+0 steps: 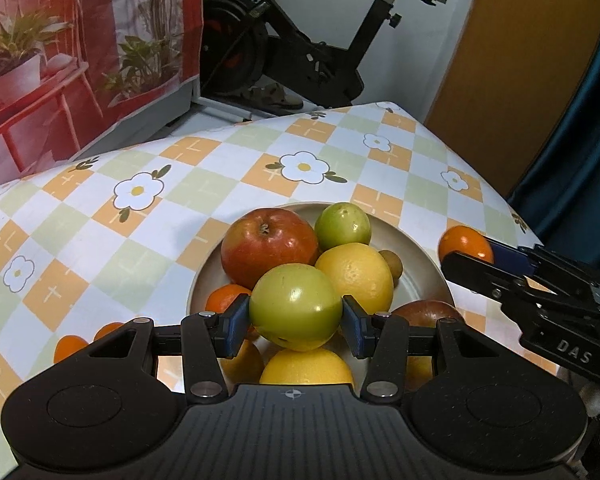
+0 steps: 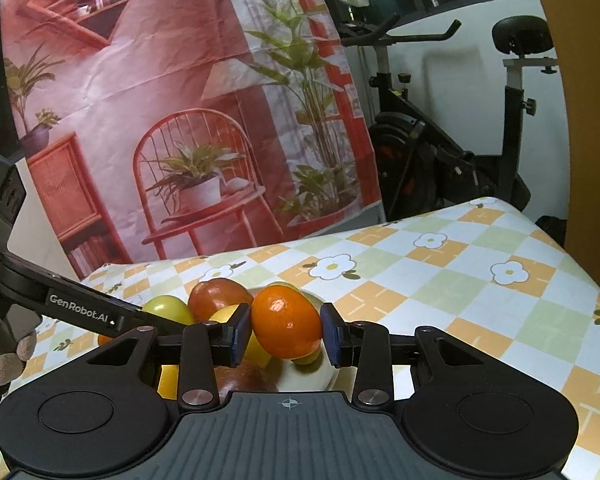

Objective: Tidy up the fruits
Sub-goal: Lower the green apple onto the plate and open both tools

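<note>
Fruits are heaped in a pale plate point(image 1: 420, 276) at the centre of the frame on the checked worktop point(image 1: 148, 240). A green apple point(image 1: 296, 306) is pinched between the jaws of the left gripper point(image 1: 296, 320), low over the pile, presumably to be added. An orange point(image 2: 286, 320) is clamped in the right gripper point(image 2: 286, 334) beside the plate's right edge. Loose oranges point(image 1: 70, 348) lie at lower left, apparently yet to be gathered.
</note>
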`<state>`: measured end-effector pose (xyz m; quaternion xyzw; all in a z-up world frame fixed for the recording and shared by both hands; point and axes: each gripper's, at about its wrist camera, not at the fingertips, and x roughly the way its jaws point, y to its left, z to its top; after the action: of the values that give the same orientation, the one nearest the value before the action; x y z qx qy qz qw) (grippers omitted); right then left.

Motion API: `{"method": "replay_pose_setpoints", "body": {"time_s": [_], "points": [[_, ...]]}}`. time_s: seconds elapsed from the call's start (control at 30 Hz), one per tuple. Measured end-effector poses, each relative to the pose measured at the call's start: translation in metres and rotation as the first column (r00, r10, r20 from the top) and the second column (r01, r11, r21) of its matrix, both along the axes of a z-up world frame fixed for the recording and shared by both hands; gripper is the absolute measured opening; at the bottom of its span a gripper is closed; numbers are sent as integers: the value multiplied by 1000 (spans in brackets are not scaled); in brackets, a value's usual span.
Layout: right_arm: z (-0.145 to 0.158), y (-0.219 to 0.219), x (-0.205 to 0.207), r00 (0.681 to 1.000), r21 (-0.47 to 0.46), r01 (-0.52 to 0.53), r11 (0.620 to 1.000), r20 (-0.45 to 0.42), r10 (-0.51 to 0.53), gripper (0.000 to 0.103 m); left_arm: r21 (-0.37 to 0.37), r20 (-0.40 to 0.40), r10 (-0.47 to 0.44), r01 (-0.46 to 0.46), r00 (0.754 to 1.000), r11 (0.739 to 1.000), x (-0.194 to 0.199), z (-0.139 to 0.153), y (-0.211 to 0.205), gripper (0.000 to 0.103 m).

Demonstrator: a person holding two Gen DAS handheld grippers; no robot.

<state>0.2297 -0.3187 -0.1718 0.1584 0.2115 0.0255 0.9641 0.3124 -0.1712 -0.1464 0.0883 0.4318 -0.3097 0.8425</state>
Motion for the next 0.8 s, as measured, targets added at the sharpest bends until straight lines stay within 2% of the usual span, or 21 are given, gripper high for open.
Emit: {"method": "replay_pose_setpoints", "body": {"time_s": [0.53, 0.8], "points": [[-21, -10, 11, 1000, 68, -27, 997, 12, 26, 35, 11, 14, -9, 9, 1000, 1000, -3, 2, -4, 51], [-24, -5, 13, 999, 53, -48, 997, 3, 48, 36, 2, 20, 6, -6, 1000, 1000, -5, 0, -3, 51]]}}
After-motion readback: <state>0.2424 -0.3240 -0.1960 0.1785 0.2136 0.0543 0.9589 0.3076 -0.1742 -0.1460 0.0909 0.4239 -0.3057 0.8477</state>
